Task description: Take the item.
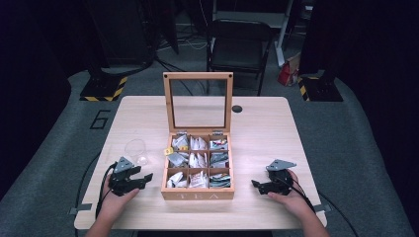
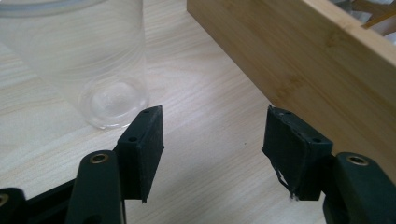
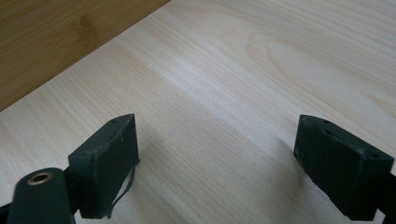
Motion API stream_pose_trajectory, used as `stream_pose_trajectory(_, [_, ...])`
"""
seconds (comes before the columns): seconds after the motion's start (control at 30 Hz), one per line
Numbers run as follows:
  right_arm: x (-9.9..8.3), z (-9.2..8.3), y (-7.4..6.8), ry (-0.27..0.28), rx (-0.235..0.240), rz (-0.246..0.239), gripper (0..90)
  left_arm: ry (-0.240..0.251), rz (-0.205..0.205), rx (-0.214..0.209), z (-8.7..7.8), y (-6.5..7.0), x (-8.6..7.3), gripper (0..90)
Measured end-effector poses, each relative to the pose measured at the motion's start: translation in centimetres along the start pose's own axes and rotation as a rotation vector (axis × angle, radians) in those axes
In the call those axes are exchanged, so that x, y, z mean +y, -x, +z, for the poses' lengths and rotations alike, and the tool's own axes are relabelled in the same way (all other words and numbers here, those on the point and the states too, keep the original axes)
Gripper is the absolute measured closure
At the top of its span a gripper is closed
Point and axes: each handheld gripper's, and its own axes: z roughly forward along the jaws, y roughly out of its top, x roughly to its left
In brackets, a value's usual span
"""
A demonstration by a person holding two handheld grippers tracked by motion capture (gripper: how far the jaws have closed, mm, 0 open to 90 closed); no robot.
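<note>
Left gripper (image 1: 143, 178) rests on the desk (image 1: 267, 128), fingers (image 2: 142, 149) parted with only bare desk between them, nothing held. Clear glass cup (image 1: 137, 150) stands just beyond it, beside the open wooden tea box (image 1: 197, 193). Right gripper (image 1: 258, 186) sits right of the box, fingers (image 3: 107, 163) spread wide, empty.

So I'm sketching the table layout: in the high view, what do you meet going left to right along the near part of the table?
Left tool → clear glass cup → wooden tea box with its lid up → right tool.
</note>
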Motion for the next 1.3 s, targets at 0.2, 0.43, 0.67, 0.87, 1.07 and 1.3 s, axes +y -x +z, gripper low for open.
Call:
stream_pose_trajectory(0.2, [0.0, 0.0, 0.0, 0.000, 0.000, 0.000, 13.1, 0.019, 0.010, 0.002, -0.8, 0.4, 0.5, 39.2])
stream_pose_trajectory(0.43, [0.0, 0.0, 0.0, 0.000, 0.000, 0.000, 13.1, 0.015, 0.033, -0.016, -0.9, 1.2, 1.2, 41.4])
stream_pose_trajectory(0.67, [0.0, 0.0, 0.0, 0.001, 0.001, 0.000, 13.1, 0.004, 0.041, -0.039, -1.1, 1.7, 1.9, 44.0])
stream_pose_trajectory(0.87, [0.0, 0.0, 0.0, 0.000, 0.000, 0.000, 13.1, 0.017, 0.065, -0.046, -1.3, 2.0, 2.9, 46.7])
stream_pose_trajectory(1.07, [0.0, 0.0, 0.0, 0.000, 0.000, 0.000, 13.1, 0.024, 0.091, -0.046, -1.2, 2.4, 3.6, 47.7])
stream_pose_trajectory(1.3, [0.0, 0.0, 0.0, 0.000, 0.000, 0.000, 13.1, 0.027, 0.119, -0.053, -1.2, 2.8, 4.6, 47.7])
